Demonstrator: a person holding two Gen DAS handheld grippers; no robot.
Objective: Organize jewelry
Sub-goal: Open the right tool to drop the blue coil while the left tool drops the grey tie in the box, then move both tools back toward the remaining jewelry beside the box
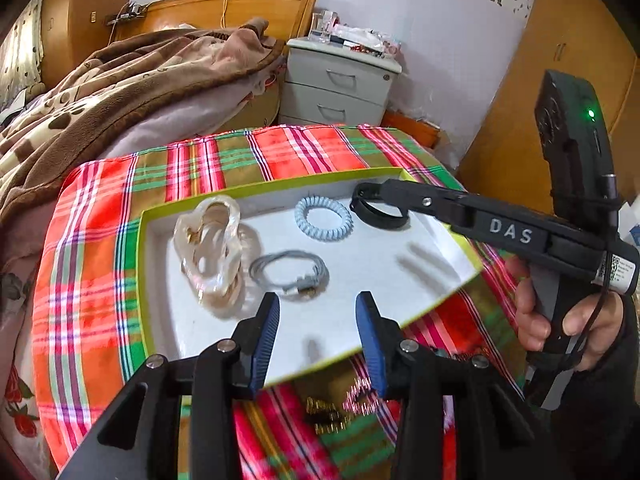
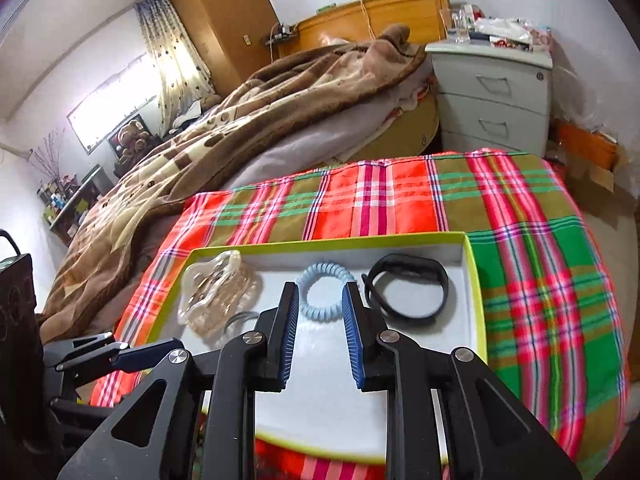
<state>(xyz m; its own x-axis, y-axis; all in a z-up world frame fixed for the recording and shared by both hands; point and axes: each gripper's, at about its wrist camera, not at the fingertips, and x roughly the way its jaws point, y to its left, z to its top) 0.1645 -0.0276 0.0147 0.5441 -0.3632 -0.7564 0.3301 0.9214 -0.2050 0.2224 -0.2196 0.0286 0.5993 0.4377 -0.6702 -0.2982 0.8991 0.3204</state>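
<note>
Looking at: a shallow white box (image 1: 160, 320) with a lime rim, which we are seeing on a plaid cloth (image 1: 92, 280) spread over the bed; four pieces are lying inside it.
Pieces in the box: a clear, chunky bracelet cluster (image 1: 212, 248) at the left, a pale blue spiral band (image 1: 324, 219) at the far middle, a black strap (image 1: 380, 210) at the far right, and a thin grey cord bracelet (image 1: 288, 276) nearer the front.
Left tongs (image 1: 316, 340): we are holding them wide apart, nothing between the blue pads, hovering over the near edge of the box.
Right tongs (image 2: 318, 336): we are holding them part open and empty; in the left view their tip is sitting over the black strap, though we cannot tell whether it is touching.
Relation that matters: the grey cord bracelet is lying just ahead of the left tongs and slightly left of their line, its clasp end pointing toward the pads.
Nearer hand: the left for the cord; the right is pointing along the spiral band, with the strap just right of its right pad.
Loose items: some gold pieces (image 1: 324, 416), blurred, are lying on the cloth below the left tongs, outside the box; we judge these are what is left to sort.
</note>
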